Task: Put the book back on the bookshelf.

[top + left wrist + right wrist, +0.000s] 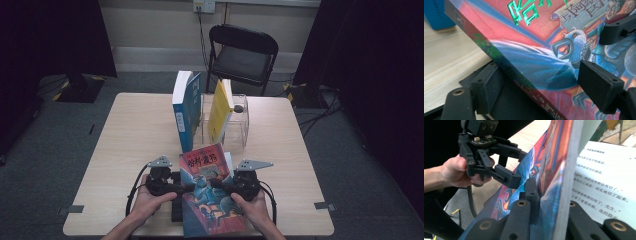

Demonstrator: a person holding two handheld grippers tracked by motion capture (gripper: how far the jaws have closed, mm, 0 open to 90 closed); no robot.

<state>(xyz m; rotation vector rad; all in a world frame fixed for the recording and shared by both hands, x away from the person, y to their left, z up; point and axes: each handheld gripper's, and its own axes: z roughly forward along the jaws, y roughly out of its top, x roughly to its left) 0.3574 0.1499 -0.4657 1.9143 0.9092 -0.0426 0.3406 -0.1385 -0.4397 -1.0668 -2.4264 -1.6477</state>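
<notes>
A book with a red and blue illustrated cover (207, 200) is tilted up at the table's front edge between both grippers. My right gripper (226, 185) is shut on the raised cover from its open side. In the right gripper view (554, 195) one jaw presses the picture side and the other the inner side, with a printed page (604, 177) lying beyond. My left gripper (172, 186) straddles the spine side of the book (529, 37). In its own view (539, 75) one jaw is below the spine and one over the cover, not pressing. The left gripper (511, 165) is also in the right gripper view.
A blue book (187, 107) stands upright mid-table beside a clear holder (242, 122) with a yellow book (220, 112) in it. A flat black object (176, 207) lies under the held book. A black chair (242, 52) stands behind the wooden table (135, 135).
</notes>
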